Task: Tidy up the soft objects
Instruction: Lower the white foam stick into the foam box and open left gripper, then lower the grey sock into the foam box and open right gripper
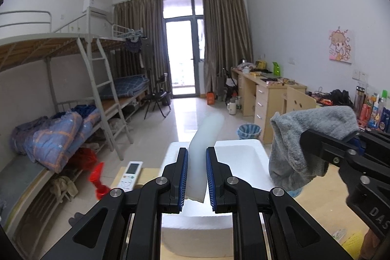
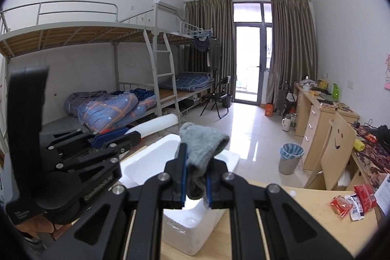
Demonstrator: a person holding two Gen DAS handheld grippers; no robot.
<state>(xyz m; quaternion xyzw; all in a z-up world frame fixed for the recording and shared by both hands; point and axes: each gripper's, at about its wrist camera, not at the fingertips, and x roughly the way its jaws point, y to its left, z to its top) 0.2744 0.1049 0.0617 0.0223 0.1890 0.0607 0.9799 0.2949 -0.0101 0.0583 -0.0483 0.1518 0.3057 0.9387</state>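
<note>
My left gripper point(image 1: 197, 153) is shut on a pale white soft roll point(image 1: 207, 133), which sticks up and forward from between the blue pads. It hangs over an open white foam box point(image 1: 258, 148) on the table. To its right, my right gripper point(image 1: 314, 138) holds a grey fluffy sock point(image 1: 304, 135), whose loose end droops beside the box. In the right wrist view my right gripper point(image 2: 196, 162) is shut on the grey sock point(image 2: 202, 145) above the foam box point(image 2: 141, 162). The left gripper point(image 2: 131, 137) sits at the left with the white roll point(image 2: 158, 124).
A white remote point(image 1: 130, 173) and a red plastic item point(image 1: 97, 177) lie left of the box. Snack wrappers point(image 2: 351, 204) lie on the wooden table point(image 2: 304, 213) at the right. Beyond stand a wooden chair point(image 2: 338, 150), a lined bin point(image 2: 291, 157) and bunk beds point(image 2: 109, 104).
</note>
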